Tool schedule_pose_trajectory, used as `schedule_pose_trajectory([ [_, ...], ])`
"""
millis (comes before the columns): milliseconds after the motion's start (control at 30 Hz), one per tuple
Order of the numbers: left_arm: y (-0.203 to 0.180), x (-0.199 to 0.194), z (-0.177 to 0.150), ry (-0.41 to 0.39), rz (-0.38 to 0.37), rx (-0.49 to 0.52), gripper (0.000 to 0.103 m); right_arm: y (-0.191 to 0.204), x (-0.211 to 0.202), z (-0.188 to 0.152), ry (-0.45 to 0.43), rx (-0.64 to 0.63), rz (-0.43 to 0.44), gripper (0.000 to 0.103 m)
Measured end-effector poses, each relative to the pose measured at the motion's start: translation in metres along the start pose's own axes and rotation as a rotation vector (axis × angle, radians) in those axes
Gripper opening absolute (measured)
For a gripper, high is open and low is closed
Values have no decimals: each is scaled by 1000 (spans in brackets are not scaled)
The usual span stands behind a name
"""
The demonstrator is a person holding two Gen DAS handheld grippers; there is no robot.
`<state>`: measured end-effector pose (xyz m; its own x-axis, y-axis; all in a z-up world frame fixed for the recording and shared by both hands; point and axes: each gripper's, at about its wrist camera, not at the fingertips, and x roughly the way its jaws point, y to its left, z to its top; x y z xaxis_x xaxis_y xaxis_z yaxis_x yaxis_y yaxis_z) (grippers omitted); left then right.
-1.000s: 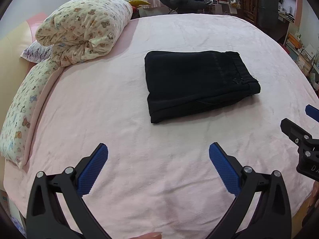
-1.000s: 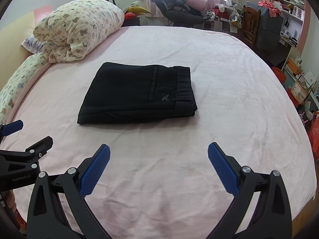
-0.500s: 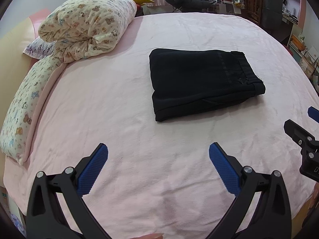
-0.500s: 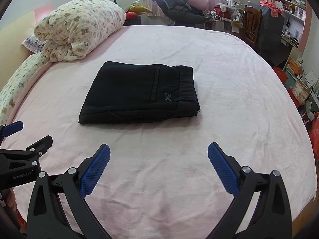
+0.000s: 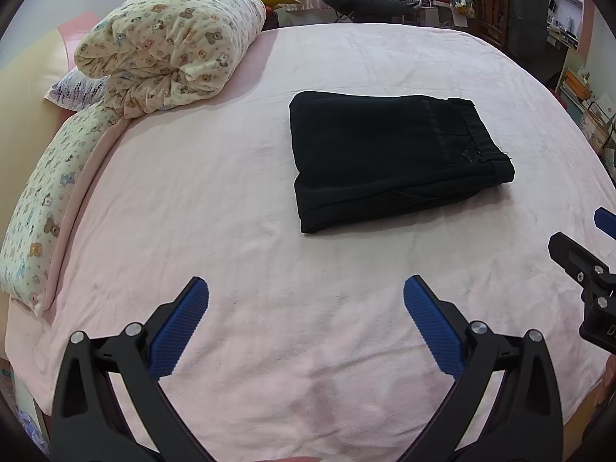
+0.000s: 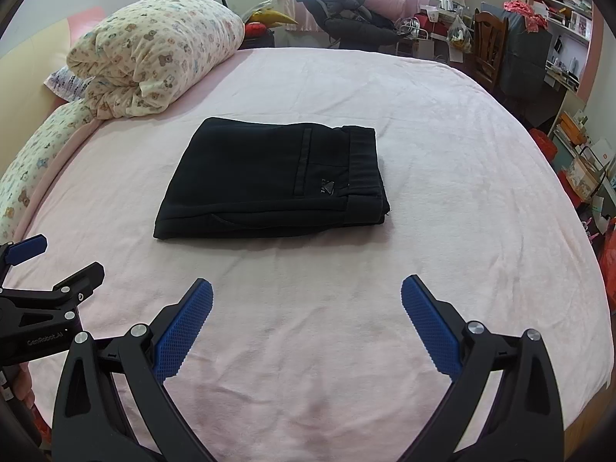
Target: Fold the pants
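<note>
Nearest to me, my left gripper (image 5: 306, 288) hangs over the near part of the bed (image 5: 231, 231), its blue ribbed pads (image 5: 181, 327) spread wide with nothing between them but pink blanket. My right gripper (image 6: 307, 288) is the same: fingers far apart, empty, held above the bed's near edge. The two sit side by side; from the right wrist view the left gripper's black frame and one blue tip show at the lower left edge, and from the left wrist view a bit of the right gripper shows at the right edge.

Past the grippers is a stretch of bare pink blanket with shallow wrinkles. Beyond that, near the middle of the bed and well apart from both grippers, lie the black pants (image 6: 277, 184), folded into a flat, roughly rectangular stack. The waistband sits along the right side, and a narrow vertical seam and a small pale logo (image 6: 327, 188) are on the top layer near it. The near edge shows several stacked layers.

Farther back on the left, a rolled quilt with a bear print (image 6: 154, 57) rests by the head of the bed, with a long pillow (image 5: 50, 200) in a similar print along the left edge. Behind the bed are a wooden chair (image 6: 487, 42), shelves, and what looks like a heap of dark clothes (image 6: 346, 11) under the window, though it is too far to be sure.
</note>
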<state>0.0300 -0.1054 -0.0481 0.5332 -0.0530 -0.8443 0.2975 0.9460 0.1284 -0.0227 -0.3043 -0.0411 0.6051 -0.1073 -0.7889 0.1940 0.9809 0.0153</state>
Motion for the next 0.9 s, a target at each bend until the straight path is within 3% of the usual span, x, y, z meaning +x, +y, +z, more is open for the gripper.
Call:
schedule_pose_trajectory([
  [667,0,3,2,5,-10,1,101,0,0,0,1,1,-1,101],
  [900,4,3,1,7,23,-17,101,0,4,0,4,1,-1,101],
])
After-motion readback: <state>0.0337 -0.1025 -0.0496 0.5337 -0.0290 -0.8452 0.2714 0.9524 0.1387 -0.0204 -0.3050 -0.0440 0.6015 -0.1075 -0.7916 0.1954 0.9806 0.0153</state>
